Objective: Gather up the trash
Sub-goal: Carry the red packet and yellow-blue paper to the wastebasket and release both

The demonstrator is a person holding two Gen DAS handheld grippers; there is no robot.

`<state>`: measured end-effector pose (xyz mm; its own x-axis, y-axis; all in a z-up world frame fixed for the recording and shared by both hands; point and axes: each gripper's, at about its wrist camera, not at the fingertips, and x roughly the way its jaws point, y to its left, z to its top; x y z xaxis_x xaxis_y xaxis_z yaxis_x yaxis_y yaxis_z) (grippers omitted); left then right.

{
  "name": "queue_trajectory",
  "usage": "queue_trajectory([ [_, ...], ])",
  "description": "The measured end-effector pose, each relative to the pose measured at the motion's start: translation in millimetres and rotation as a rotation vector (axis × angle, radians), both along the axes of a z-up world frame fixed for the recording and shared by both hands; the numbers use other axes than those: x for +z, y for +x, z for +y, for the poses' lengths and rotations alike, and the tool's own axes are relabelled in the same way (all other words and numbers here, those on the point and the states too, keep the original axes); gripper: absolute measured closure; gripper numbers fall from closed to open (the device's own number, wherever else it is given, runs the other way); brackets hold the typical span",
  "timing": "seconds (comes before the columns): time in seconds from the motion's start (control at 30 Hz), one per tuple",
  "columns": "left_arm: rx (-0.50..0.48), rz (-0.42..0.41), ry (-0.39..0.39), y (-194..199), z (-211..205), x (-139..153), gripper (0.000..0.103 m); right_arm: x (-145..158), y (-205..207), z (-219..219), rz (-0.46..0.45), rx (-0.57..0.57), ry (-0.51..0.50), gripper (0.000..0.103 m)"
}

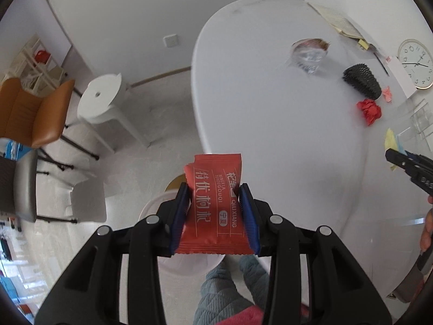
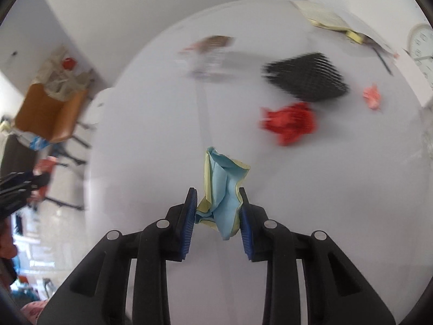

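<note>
Left gripper [image 1: 213, 211]: jaws clamped on red snack packet [image 1: 213, 205]. Right gripper [image 2: 217, 214]: jaws clamped on crumpled blue-yellow paper [image 2: 223, 192]; red paper wad [image 2: 289, 124] at 1 o'clock.

On the table [image 1: 257, 108], the crumpled paper [image 1: 369, 111] lies just before the brush [image 1: 361, 81], the clock [image 1: 415, 63] right.

You are facing plain white walls, with a white wall switch plate [image 1: 170, 40] low on the one ahead. A pale marbled tile floor [image 1: 151, 124] runs beneath a large oval white table [image 1: 243, 86]. To your left stand a round white plastic stool [image 1: 101, 96], a tan leather chair on dark metal legs [image 1: 38, 113] and, behind that chair, a white wire shelf rack [image 1: 35, 62]. A round white wall clock with a gold rim [image 1: 415, 63] leans at the table's far right.
</note>
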<state>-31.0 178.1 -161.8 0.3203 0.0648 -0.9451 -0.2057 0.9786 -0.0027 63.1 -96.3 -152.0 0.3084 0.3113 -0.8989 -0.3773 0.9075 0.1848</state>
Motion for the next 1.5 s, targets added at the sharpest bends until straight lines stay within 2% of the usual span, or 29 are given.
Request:
queue_trajectory([
  [0.13, 0.040, 0.047, -0.019, -35, 26, -19, 0.065, 12, -31, 63, 0.001, 0.158, 0.041, 0.073],
  [0.3, 0.092, 0.095, -0.060, -67, 53, -50, 0.065, 18, -62, 129, 0.010, 0.301, 0.049, 0.072],
  [0.53, 0.140, 0.142, -0.130, -87, 76, -82, 0.050, 16, -83, 191, 0.014, 0.406, 0.028, 0.072],
  [0.6, 0.145, 0.139, -0.138, -91, 79, -83, 0.045, 16, -86, 200, 0.015, 0.416, 0.020, 0.071],
  [0.67, 0.152, 0.129, -0.138, -95, 83, -81, 0.044, 17, -92, 206, 0.015, 0.426, 0.012, 0.071],
  [1.17, 0.190, 0.080, -0.133, -109, 104, -67, 0.044, 10, -107, 225, 0.023, 0.485, -0.020, 0.071],
  [1.5, 0.217, 0.098, -0.118, -118, 117, -77, 0.044, -28, -115, 259, 0.075, 0.555, -0.057, 0.071],
])
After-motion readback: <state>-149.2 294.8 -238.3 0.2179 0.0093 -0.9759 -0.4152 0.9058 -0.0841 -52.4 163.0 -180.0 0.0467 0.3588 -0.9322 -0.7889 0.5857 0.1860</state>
